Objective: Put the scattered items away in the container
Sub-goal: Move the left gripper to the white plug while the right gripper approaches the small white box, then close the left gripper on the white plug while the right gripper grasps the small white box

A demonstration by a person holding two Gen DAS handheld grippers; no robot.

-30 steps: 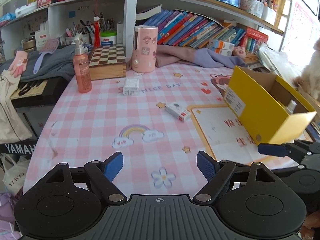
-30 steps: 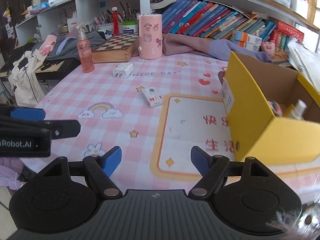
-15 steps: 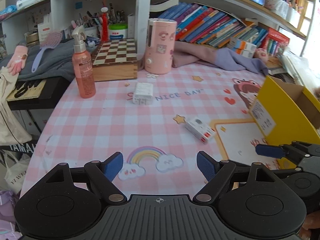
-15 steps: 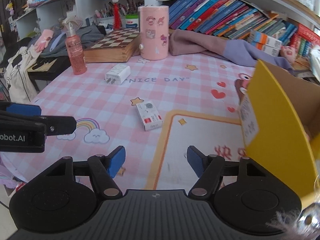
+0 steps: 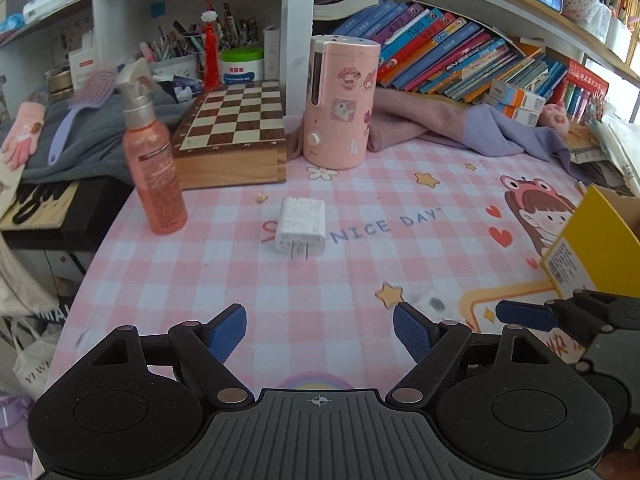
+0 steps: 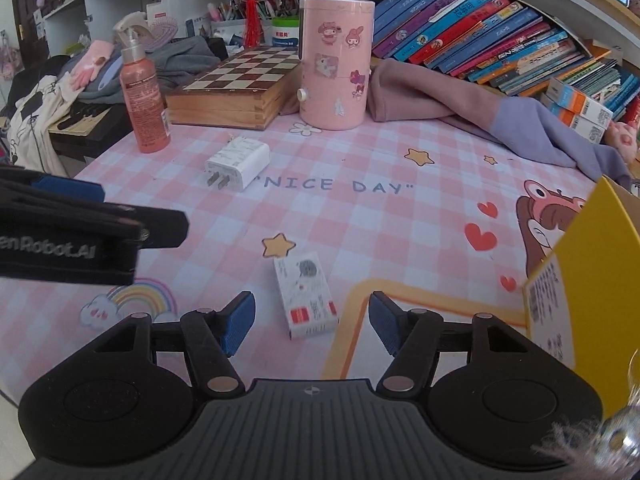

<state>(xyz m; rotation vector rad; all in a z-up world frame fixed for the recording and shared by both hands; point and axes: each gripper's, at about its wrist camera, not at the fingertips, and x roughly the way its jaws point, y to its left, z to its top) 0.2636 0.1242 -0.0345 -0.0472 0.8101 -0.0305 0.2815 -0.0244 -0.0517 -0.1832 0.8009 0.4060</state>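
Observation:
A white plug charger (image 5: 299,225) lies on the pink checked tablecloth, ahead of my open, empty left gripper (image 5: 319,330); it also shows in the right wrist view (image 6: 237,163). A small white and red box (image 6: 306,295) lies flat between the open fingers of my right gripper (image 6: 311,323), close to the tips. The yellow cardboard box (image 6: 582,276) stands at the right edge, and shows in the left wrist view (image 5: 600,240). A pink spray bottle (image 5: 154,172) stands upright at the left.
A pink cylinder with stickers (image 5: 340,104) and a wooden chessboard box (image 5: 236,136) stand at the back. Purple cloth (image 6: 500,120) lies before a row of books (image 5: 460,60). The table's left edge drops off by a keyboard (image 6: 84,116).
Both grippers have moved forward over the table. The charger is now nearer the left gripper, and the small box now sits between the right gripper's fingers. The yellow box slid toward the right edge of view.

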